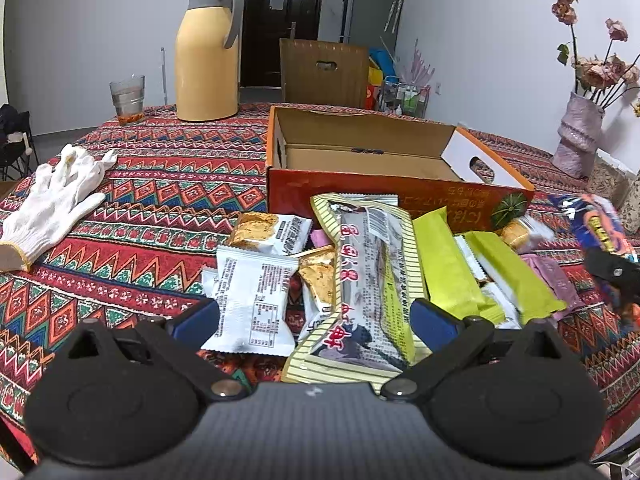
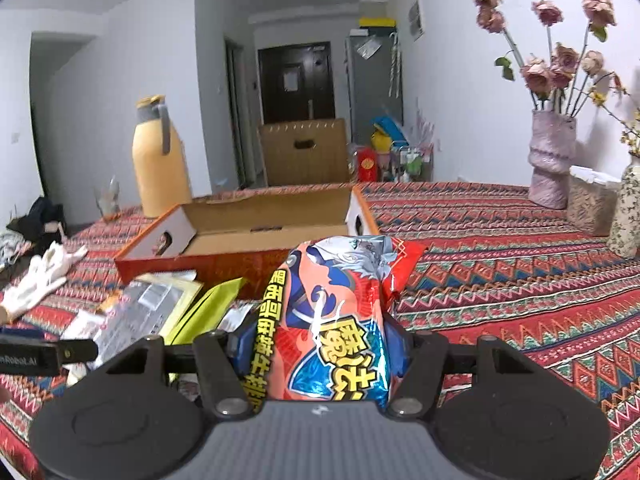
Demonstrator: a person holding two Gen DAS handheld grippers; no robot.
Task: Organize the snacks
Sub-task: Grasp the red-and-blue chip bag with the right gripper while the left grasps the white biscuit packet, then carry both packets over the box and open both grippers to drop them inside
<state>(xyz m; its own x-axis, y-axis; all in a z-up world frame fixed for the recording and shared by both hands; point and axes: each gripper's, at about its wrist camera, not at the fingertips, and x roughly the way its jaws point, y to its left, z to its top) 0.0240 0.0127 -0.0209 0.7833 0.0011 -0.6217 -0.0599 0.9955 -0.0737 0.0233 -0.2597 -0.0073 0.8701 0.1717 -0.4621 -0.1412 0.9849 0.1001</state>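
Right wrist view: right tool [image 2: 320, 344] clamps orange snack bag [image 2: 332, 320], tilted downward.

Both wrist cameras look forward and slightly down across the patterned red tablecloth [image 1: 160, 184]. The left sits low and close over the snack packets; the right seems a little higher. Both share the open orange cardboard box [image 1: 400, 196] [image 2: 224, 258] and yellow thermos jug [image 1: 206, 56] [image 2: 158, 164].

Snack packets [image 1: 372, 272] before cardboard box [image 1: 360, 148]
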